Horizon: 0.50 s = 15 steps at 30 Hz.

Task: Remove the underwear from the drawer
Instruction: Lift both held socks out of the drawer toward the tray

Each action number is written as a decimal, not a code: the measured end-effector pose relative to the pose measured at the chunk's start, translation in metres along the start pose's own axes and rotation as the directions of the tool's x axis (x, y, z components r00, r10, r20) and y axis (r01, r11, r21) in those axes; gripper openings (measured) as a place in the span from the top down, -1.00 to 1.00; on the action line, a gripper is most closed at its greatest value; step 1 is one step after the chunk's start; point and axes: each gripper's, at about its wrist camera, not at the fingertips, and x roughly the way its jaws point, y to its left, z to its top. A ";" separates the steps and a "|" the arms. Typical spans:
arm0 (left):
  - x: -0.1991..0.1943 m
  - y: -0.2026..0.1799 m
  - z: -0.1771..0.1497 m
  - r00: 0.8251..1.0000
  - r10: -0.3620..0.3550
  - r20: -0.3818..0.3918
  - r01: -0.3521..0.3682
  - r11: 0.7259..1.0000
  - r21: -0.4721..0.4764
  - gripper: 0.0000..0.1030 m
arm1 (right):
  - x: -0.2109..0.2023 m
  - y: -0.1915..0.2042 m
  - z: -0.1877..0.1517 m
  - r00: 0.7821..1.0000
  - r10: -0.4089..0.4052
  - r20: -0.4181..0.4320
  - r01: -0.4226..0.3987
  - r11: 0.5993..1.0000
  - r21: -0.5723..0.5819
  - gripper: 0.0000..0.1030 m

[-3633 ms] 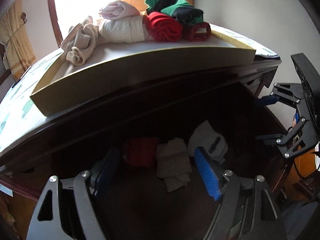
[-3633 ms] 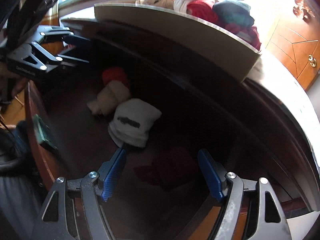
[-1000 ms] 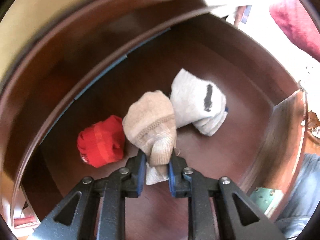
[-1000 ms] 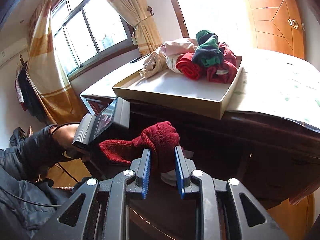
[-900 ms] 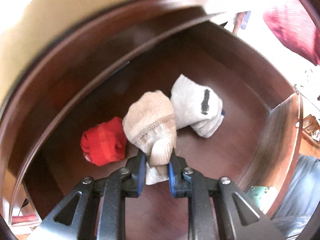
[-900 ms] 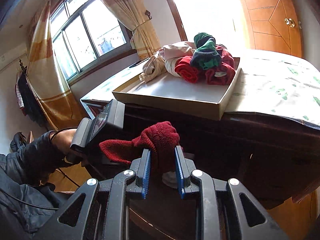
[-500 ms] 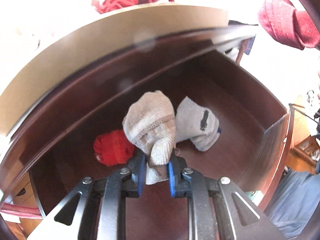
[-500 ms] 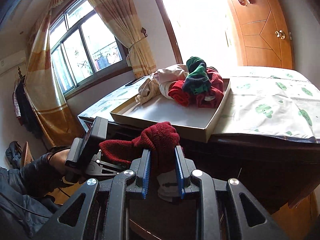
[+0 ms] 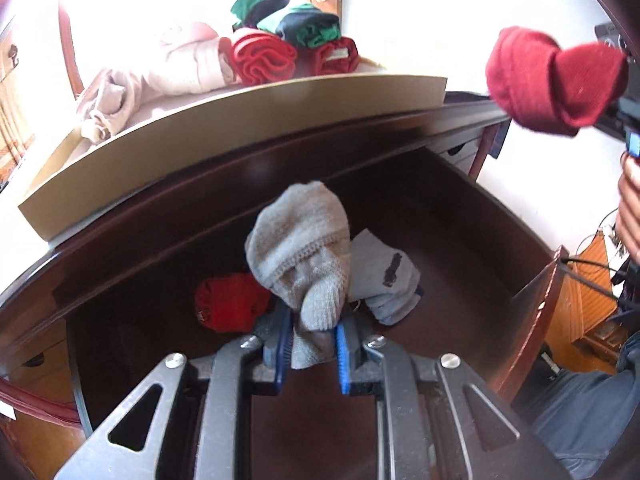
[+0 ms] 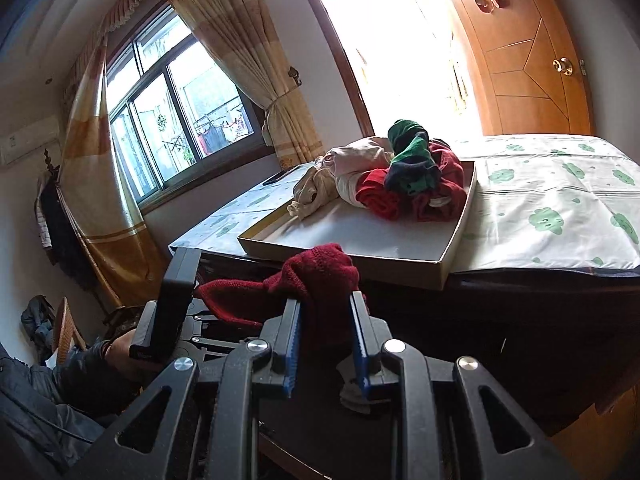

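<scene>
**Both grippers loaded, lifting clear of the drawer**

Nearest me, my left gripper (image 9: 310, 354) is clamped on a rolled beige-grey knitted bundle (image 9: 300, 248), pinching its lower tail between the blue pads, so the bulk of the roll stands up above the fingertips. My right gripper (image 10: 325, 344) is closed narrow around a dark red knitted bundle (image 10: 316, 276), one loose end trailing off to the left.

Just beyond the left fingers, 2 pieces lie on the floor of the dark wooden drawer (image 9: 480, 240): a bright red folded bundle (image 9: 226, 302) and a pale grey folded piece with a dark mark (image 9: 386, 280). They sit near each other, with the held roll between them in my view.

Farther off, on the cloth-covered top, the shallow cardboard tray (image 10: 436, 274) carries a heap of rolled garments (image 10: 400, 172) at its far end.

I judge this as the carry step: both loads are out and need setting into the tray, which calls for raising over its front wall before opening. Then 2 more picks remain.

I cannot tell whether the held rolls touch anything below. The drawer's near edge is hidden by the gripper bodies, and glare washes out the doorway behind the tray.
</scene>
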 end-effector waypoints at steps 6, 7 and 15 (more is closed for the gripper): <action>-0.012 -0.001 -0.006 0.999 0.014 0.036 -0.013 1.000 -0.024 0.68 | 0.005 0.005 -0.008 1.000 0.015 0.004 -0.015 1.000 0.008 0.52; -0.014 -0.002 -0.006 0.999 0.017 0.043 -0.016 0.999 -0.030 0.68 | 0.006 0.005 -0.010 1.000 0.020 0.005 -0.020 1.000 0.012 0.52; -0.016 -0.005 -0.012 0.997 0.029 0.077 -0.024 0.998 -0.063 0.68 | 0.010 0.010 -0.023 0.999 0.054 0.007 -0.054 0.997 0.049 0.52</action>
